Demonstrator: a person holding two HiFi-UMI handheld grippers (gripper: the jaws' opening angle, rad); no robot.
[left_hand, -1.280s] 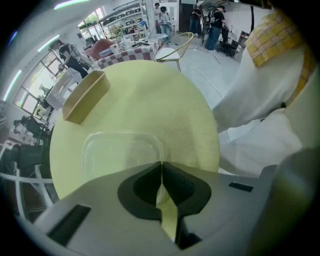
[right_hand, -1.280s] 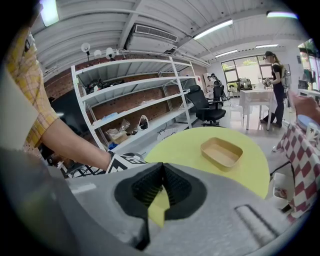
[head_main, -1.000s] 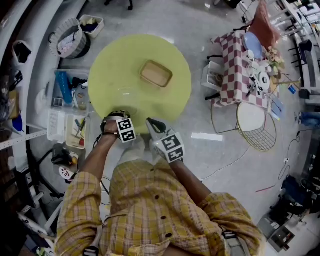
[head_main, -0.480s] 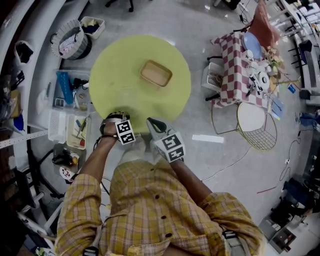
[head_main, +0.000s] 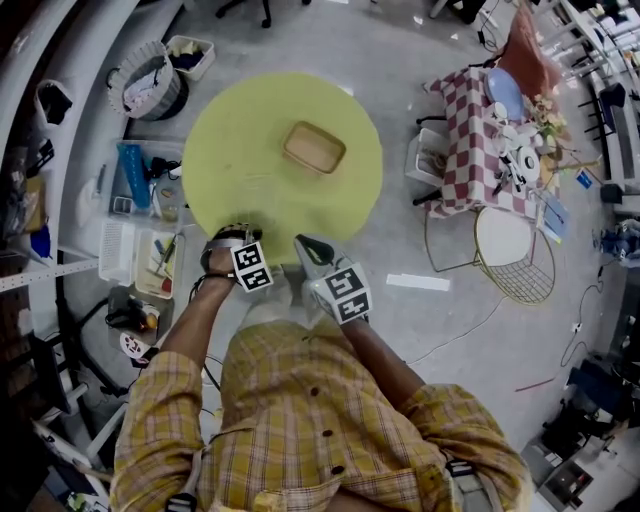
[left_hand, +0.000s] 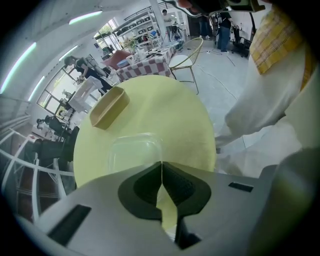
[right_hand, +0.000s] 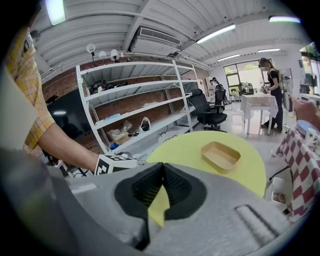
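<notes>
Near rim of surface: clear plastic container (left_hand: 132, 152) lies flat on the round yellow surface (head_main: 230, 120), with nothing gripping it.
Left hand-held gripper (left_hand: 161, 163): jaws pressed together, empty, just short of the container.
Right hand-held gripper (right_hand: 162, 165): jaws together, empty, at the near rim.
Farther in: tan tray (head_main: 314, 147), well apart from the container.
Margins: floor crates (head_main: 150, 265) left, checked table (head_main: 465, 130) right, both apart from the rim.

Tan tray (head_main: 314, 147) on yellow table (head_main: 230, 180), left tool (head_main: 236, 234), right tool (head_main: 304, 247) nearby
</notes>
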